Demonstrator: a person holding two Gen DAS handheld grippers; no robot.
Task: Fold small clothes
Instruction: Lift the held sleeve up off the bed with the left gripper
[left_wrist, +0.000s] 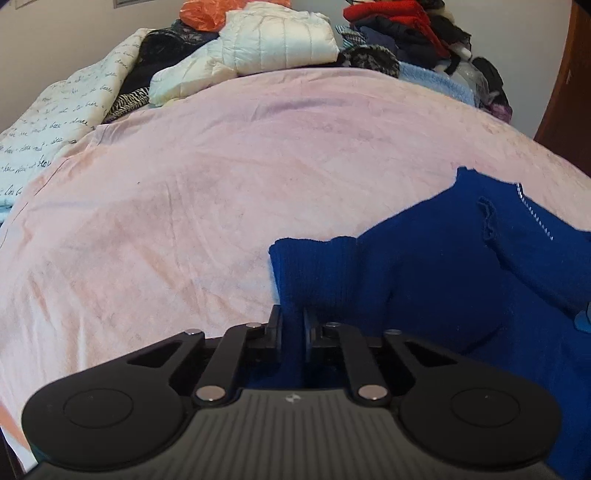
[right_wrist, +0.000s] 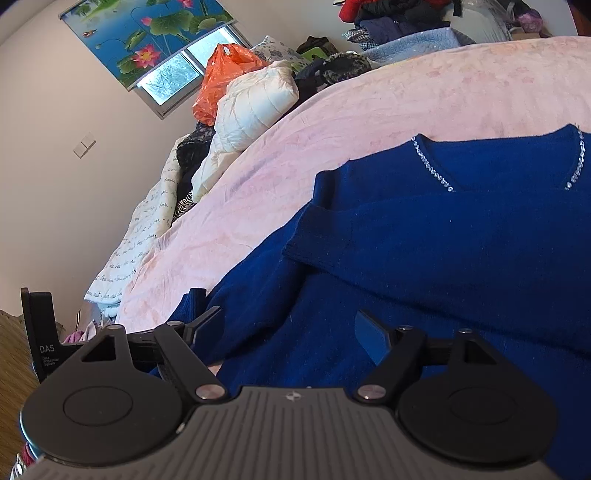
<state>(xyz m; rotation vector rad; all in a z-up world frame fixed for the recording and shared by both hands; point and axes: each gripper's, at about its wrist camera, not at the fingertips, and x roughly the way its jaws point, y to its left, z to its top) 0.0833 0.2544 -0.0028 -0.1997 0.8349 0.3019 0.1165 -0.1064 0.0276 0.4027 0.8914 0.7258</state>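
A royal-blue knitted sweater (right_wrist: 443, 229) with a sparkly V-neckline lies on the pink bedspread (left_wrist: 221, 177). In the left wrist view its ribbed edge (left_wrist: 317, 266) rises from the bed, pinched between the jaws of my left gripper (left_wrist: 293, 317), which is shut on the fabric. In the right wrist view my right gripper (right_wrist: 288, 321) is open, its fingers spread over the sweater's lower body, holding nothing. A sleeve cuff (right_wrist: 317, 236) lies folded across the sweater's chest. The left gripper's body also shows at the left edge of the right wrist view (right_wrist: 40, 332).
A heap of clothes stands at the far side of the bed: a cream puffer jacket (left_wrist: 273, 40), an orange plastic bag (right_wrist: 221, 81), red and dark garments (left_wrist: 399, 18), a light-blue towel (left_wrist: 436, 79). A script-printed quilt (left_wrist: 55, 122) lies on the left.
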